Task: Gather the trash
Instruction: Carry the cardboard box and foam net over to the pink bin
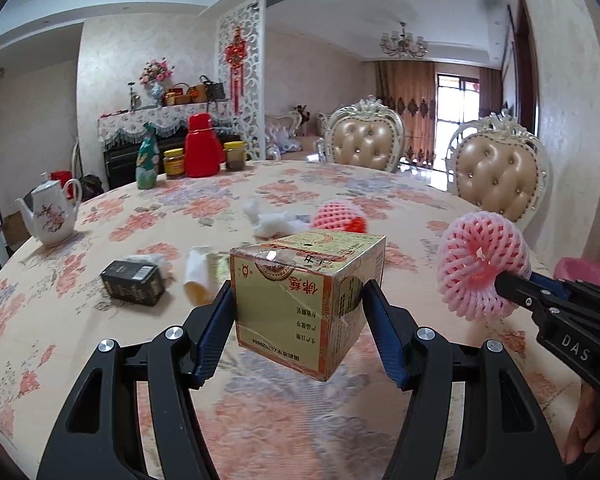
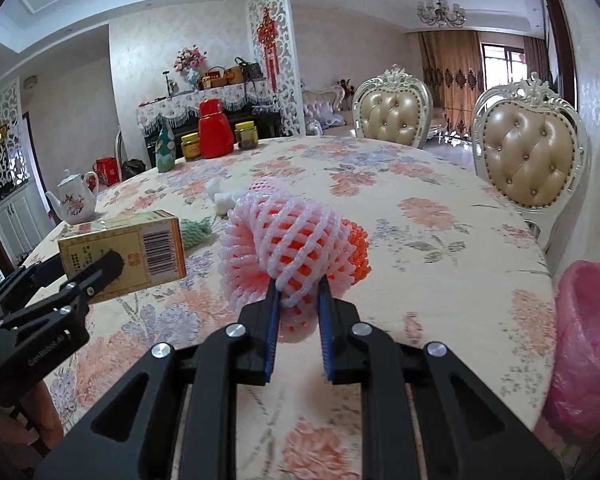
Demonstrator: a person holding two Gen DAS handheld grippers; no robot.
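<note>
Item one, nearest: left gripper [image 1: 298, 300], fingers closed on a yellow carton [image 1: 306, 300], held clear of the bench [image 1: 400, 200] and tilted, its long axis running away from the camera, its printed face upside down. Item two: right gripper [image 2: 298, 300], fingers pinched on a pink foam fruit net [image 2: 288, 248], likewise lifted; its tube axis points roughly forward and leftward, open mouth towards the left gripper's camera. Item three, near right edge: pink bag-lined bin [image 2: 588, 344], standing beside the bench and below its top. Step in hand, by judgement: both pieces picked up, carriage to the bin pending; the next move calls for swinging each load right, over the bin mouth, then opening the fingers. Item four, mid bench, left: dark small box [image 1: 134, 282], white wrapper [image 1: 198, 274], crumpled tissue [image 1: 268, 220]. Item five: second foam net [image 1: 340, 216], orange-lined, possibly wrapping fruit, view too blurred to say. Item six, far: white teapot [image 1: 52, 212], red flask [image 1: 202, 146], jars.
</note>
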